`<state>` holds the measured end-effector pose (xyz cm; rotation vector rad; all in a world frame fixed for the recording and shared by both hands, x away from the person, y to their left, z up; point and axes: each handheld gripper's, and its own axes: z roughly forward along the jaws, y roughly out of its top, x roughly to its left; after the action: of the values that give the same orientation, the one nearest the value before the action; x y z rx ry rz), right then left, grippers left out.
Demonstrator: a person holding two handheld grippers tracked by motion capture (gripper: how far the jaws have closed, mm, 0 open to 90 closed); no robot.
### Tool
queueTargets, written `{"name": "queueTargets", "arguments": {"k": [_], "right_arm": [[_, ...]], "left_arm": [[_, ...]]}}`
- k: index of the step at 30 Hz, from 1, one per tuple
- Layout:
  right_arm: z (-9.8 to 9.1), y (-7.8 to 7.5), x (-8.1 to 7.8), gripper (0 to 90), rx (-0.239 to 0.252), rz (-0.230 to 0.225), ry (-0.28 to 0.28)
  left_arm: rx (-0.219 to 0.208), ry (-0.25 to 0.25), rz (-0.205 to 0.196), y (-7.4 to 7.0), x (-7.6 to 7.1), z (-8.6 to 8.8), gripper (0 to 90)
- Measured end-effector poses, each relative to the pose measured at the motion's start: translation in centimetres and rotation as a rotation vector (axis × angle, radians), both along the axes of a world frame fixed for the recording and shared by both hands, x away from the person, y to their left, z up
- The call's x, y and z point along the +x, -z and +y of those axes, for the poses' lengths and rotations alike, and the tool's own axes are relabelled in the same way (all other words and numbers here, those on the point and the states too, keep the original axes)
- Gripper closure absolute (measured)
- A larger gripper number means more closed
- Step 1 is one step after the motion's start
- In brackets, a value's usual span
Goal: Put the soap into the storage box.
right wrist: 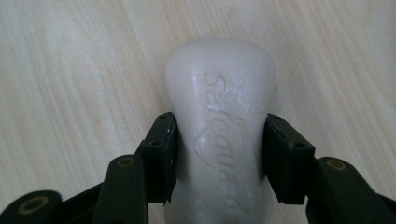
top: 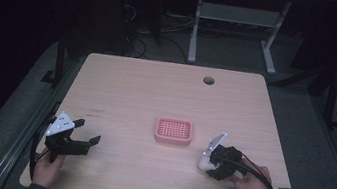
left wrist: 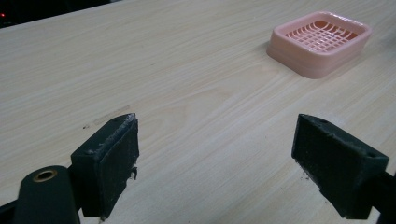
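High view: the right claw (top: pixel 210 167) is seen at the near right of the desk (top: pixel 137 90), pinching a white soap bar (top: pixel 205 162) that appears to rest on the wood. The pink soap dish (top: pixel 173 131) lies toward the middle of the desk, up and to the left of that claw, near but apart from it. The left claw (top: pixel 87 133) is held at the near left, spread and empty, farther from the dish than the right one.

Left gripper view: the left claw (left wrist: pixel 215 154) is shown with jaws wide apart over bare wood, nothing between them. The soap dish (left wrist: pixel 319 43) is seen ahead and to the right, well apart.

Right gripper view: the right claw (right wrist: pixel 219 149) is pressed on the narrow waist of the soap bar (right wrist: pixel 220 102), one pad on each long side. The bar's long axis runs straight out along the jaws, with the embossed face up. The carry to the dish is judged to fall to the right hand.
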<state>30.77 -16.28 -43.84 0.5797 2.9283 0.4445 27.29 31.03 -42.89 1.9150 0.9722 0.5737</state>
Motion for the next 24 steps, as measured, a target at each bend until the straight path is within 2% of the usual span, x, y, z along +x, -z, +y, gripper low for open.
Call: {"name": "queueTargets", "arguments": {"k": [3, 6, 13, 24], "right_arm": [[-0.1, -0.4, 0.1, 49.0, 0.026, -0.004, -0.008], [-0.1, -0.5, 0.2, 49.0, 0.033, 0.000, -0.006], [0.2, -1.1, 0.4, 49.0, 0.033, -0.023, -0.019], [0.2, -2.4, 1.5, 49.0, 0.075, -0.034, -0.030]], "left_arm": [[0.007, 0.006, 0.007, 0.1, 0.0, -0.1, 14.5], [0.009, 0.010, 0.013, 0.2, 0.1, -0.1, 14.5], [0.001, 0.005, 0.008, 0.0, 0.0, 0.1, 14.6], [-0.001, 0.013, 0.003, 0.0, 0.0, -0.1, 14.6]]}}
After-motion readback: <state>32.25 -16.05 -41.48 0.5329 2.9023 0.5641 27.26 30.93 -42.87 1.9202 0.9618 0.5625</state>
